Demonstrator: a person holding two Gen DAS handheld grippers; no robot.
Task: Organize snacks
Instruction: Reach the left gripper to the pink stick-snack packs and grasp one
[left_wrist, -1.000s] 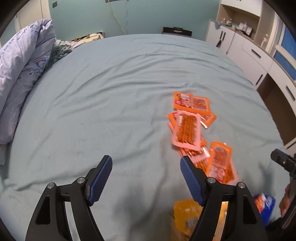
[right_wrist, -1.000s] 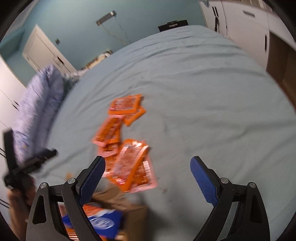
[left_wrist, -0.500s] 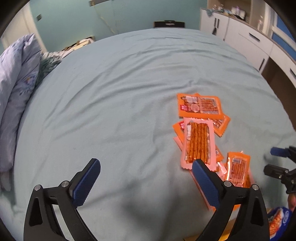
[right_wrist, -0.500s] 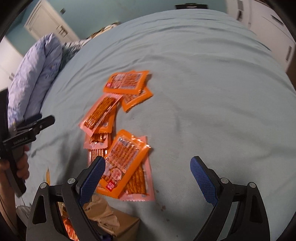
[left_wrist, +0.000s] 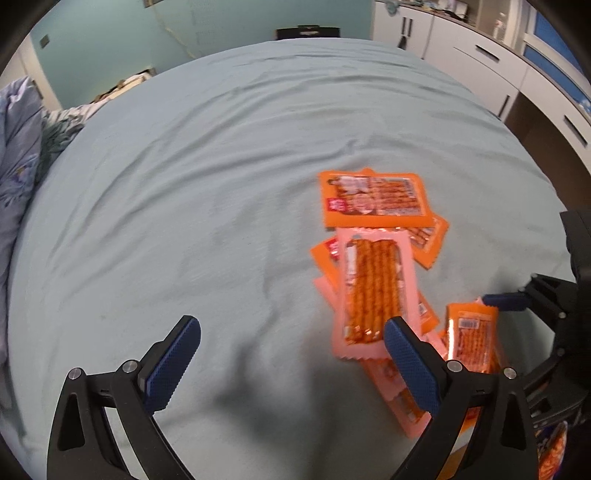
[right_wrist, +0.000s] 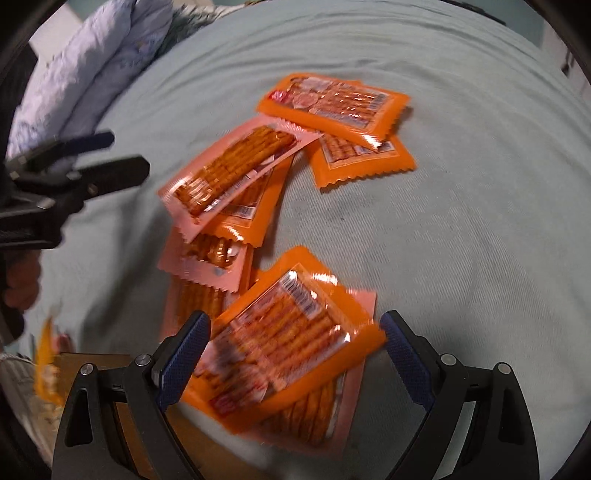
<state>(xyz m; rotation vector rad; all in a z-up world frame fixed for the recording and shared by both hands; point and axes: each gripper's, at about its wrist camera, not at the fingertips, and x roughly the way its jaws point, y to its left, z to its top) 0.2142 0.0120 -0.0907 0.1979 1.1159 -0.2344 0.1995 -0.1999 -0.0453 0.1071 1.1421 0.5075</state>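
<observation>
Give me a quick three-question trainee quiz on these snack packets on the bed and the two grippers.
1. True or false: the right gripper is clamped on a packet.
2. What lies between the right gripper's open jaws? A) the orange packet B) a pillow C) a bottle
3. Fill in: the left gripper hangs open over bare ____.

Key: 1 false, its jaws stand open. 2 A. 3 bedsheet.

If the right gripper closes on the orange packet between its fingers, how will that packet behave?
The orange packet looks like thin glossy film, so it may slip in the right gripper. It lies flat and probably sags at the ungripped end, though the sticks inside may stiffen it. It rests on a pink packet, which could drag along.
</observation>
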